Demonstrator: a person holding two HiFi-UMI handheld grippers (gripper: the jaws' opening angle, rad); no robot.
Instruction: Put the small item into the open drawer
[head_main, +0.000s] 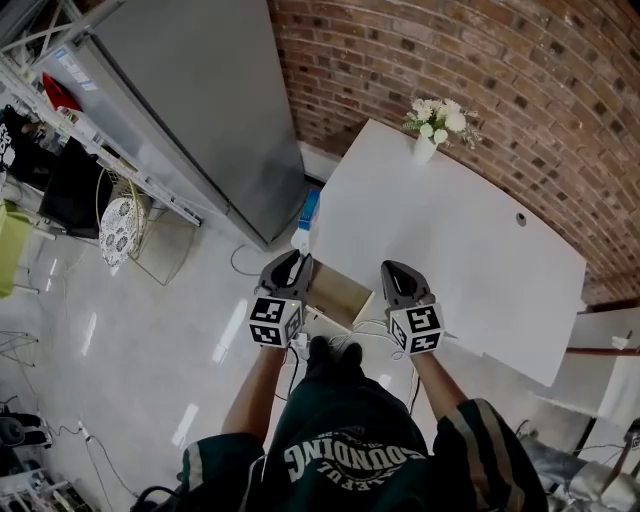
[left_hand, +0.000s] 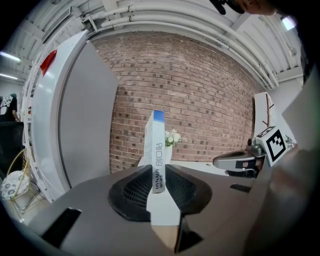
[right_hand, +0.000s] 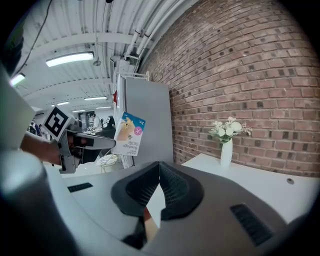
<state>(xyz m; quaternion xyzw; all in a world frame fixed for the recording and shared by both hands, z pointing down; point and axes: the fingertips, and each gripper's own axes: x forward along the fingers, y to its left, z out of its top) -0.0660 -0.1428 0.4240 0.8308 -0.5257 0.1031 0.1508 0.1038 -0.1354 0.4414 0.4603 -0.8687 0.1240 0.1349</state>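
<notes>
My left tongs (head_main: 290, 265) are closed tight on the small box (left_hand: 157, 147), a narrow white carton with a blue end. I grip it by its near end between the ribbed pads. Its long axis runs straight out along the tongs and away from me, blue end farthest. My right tongs (right_hand: 159, 174) are pressed together with nothing between them. In the head view they hang just right of the open drawer (head_main: 335, 292), over the near edge of the white surface (head_main: 470, 250).

What matters is where the drawer lies from the box. The wooden cavity sits between my two tongs, immediately right of the left ones. The free end of the box reaches forward past the drawer's far left corner, over the floor and not over the opening. So the drawer lies to the right of the carton and back toward me. I cannot tell how high the box rides above the rim.

I judge the next move belongs to the left arm alone. It would shift right and draw back a little, then tip the blue end down so the long axis lines up with the cavity before the tongs let go. The risk I see is the far end catching the drawer's wall or the surface's edge.
</notes>
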